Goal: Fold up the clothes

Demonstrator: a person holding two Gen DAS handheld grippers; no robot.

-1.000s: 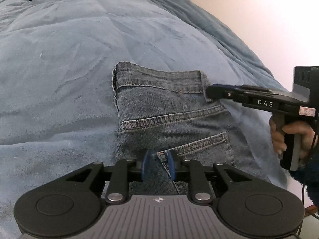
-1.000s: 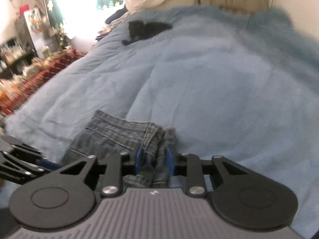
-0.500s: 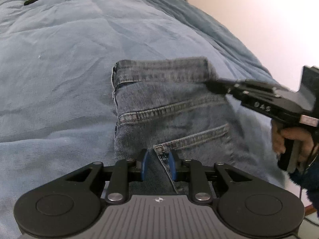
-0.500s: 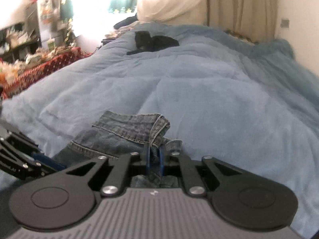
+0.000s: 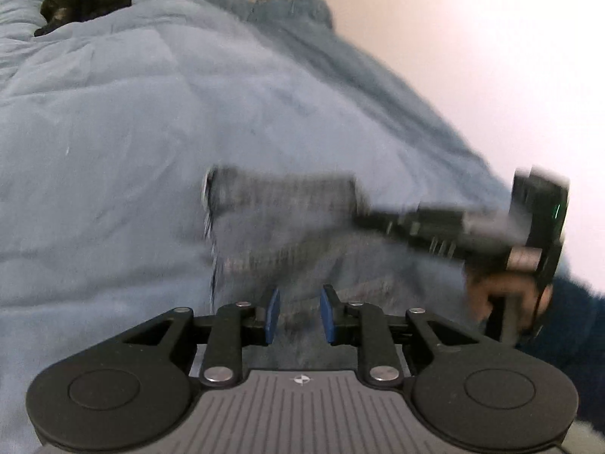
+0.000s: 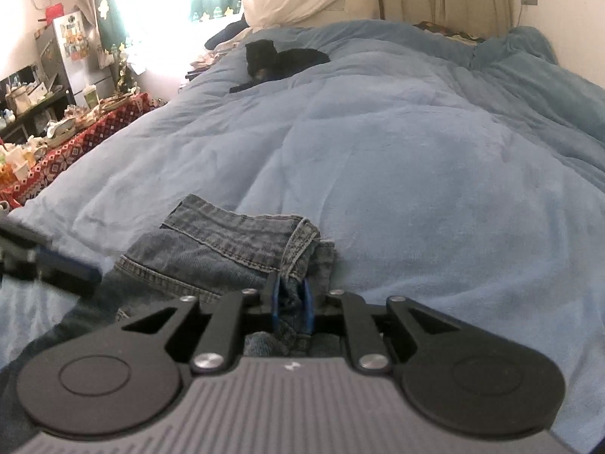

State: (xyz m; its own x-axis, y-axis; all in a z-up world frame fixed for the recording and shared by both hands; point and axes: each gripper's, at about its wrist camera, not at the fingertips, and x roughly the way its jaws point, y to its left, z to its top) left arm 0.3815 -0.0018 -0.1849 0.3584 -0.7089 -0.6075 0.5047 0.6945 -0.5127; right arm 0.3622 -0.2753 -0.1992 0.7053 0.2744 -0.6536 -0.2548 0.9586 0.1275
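Blue denim jeans (image 5: 283, 227) lie folded on a light blue duvet, blurred by motion in the left wrist view. My left gripper (image 5: 298, 314) is shut on the near edge of the jeans, with denim between its blue pads. My right gripper (image 6: 291, 299) pinches a bunched corner of the jeans' (image 6: 211, 249) waistband; its jaws are opening slightly, with cloth still pressed between the pads. In the left wrist view, the right gripper (image 5: 359, 213) reaches in from the right, held by a person's hand (image 5: 487, 295). The left gripper (image 6: 45, 265) shows blurred at the left edge of the right wrist view.
The blue duvet (image 6: 397, 159) covers the whole bed. A dark bundle (image 6: 280, 60) lies at its far end. A cluttered table with a red patterned cloth (image 6: 75, 147) stands left of the bed. A pale wall (image 5: 472, 56) runs along the right side.
The right gripper's jaws narrowed onto the waistband corner. The left gripper rose and tilted up with the denim, so more of the far bed shows and the jeans blur.
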